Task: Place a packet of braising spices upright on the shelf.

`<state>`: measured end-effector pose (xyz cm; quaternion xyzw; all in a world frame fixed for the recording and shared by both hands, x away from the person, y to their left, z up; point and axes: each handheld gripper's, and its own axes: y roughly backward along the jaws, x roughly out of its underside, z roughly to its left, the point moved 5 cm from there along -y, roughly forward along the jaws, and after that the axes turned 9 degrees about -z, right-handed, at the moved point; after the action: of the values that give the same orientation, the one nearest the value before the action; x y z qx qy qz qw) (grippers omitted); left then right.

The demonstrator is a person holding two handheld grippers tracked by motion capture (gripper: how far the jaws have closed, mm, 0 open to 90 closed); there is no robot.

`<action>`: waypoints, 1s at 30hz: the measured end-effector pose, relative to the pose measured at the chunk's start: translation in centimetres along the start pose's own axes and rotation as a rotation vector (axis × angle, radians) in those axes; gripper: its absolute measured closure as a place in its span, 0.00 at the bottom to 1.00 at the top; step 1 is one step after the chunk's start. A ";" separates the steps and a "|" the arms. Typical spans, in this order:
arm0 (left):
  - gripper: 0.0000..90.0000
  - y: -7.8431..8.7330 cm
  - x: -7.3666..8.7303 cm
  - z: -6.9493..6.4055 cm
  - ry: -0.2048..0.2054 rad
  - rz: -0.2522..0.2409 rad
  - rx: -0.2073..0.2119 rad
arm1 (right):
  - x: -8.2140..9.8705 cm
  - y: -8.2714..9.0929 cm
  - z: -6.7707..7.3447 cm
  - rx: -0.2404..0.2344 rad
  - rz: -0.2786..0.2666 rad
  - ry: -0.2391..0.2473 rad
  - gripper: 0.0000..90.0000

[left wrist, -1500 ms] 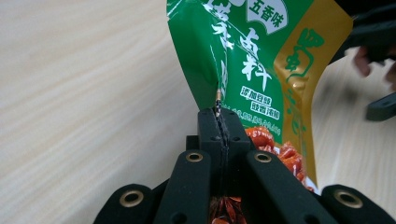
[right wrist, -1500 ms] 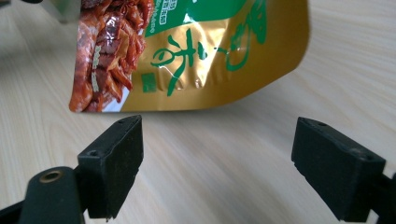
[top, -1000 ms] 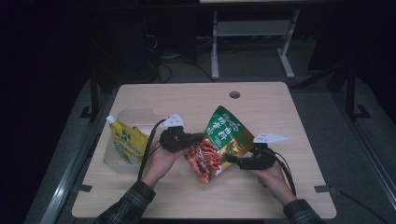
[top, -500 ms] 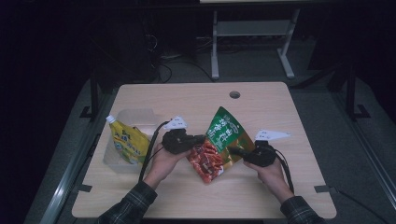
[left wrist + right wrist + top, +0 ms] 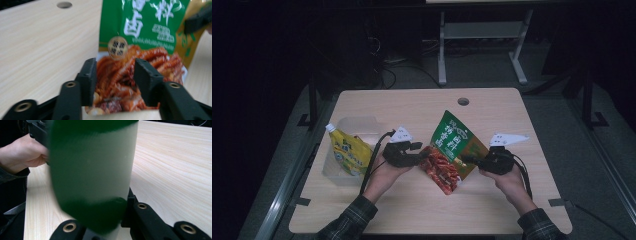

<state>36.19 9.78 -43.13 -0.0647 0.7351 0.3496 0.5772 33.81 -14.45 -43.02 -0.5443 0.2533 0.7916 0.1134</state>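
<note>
A snack bag (image 5: 451, 146), green on top with red food printed below, stands tilted over the middle of the table. My right gripper (image 5: 469, 160) is shut on its right edge; in the right gripper view the bag's pale and green back (image 5: 92, 170) fills the space between the jaws. My left gripper (image 5: 423, 155) is at the bag's left side and its jaws have just been opening. They stand apart in the left gripper view (image 5: 115, 67), with the bag's red lower part (image 5: 147, 22) between and behind them and the pads (image 5: 88, 75) off it.
A yellow spouted pouch (image 5: 346, 152) sits in a clear plastic container (image 5: 337, 175) at the table's left. The wooden table (image 5: 412, 107) has a cable hole (image 5: 463, 101) at the back. A white desk frame (image 5: 482, 35) stands beyond the table.
The left jaws have opened off the bag. The right jaws have closed on the bag's right edge, and that hand has risen a little.
</note>
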 end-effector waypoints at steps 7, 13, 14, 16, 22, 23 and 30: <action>0.40 1.0 2.0 -1.9 -0.030 0.088 0.068 | -1.0 0.2 0.1 0.016 0.026 0.011 1.00; 0.25 1.5 4.5 -3.6 -0.065 0.151 0.114 | -2.1 -0.2 0.3 0.019 0.020 0.022 1.00; 0.24 1.6 4.8 -3.7 -0.074 0.157 0.120 | -2.3 -0.4 0.3 0.018 0.020 0.024 1.00; 0.22 1.8 5.2 -3.9 -0.091 0.162 0.125 | -2.6 -0.8 0.5 0.014 0.023 0.031 1.00; 0.18 2.6 6.2 -4.3 -0.091 0.151 0.139 | -3.6 -1.9 1.1 0.022 0.041 0.060 1.00; 0.18 2.8 6.3 -4.4 -0.097 0.156 0.140 | -3.7 -2.1 1.2 0.023 0.044 0.063 1.00; 0.18 4.0 7.1 -5.0 -0.089 0.148 0.156 | -5.3 -3.5 1.5 0.028 0.055 0.083 1.00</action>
<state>27.85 12.01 -47.30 0.0503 0.7365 0.3354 0.5852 36.24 -10.20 -38.73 -0.5677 0.2837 0.7678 0.0885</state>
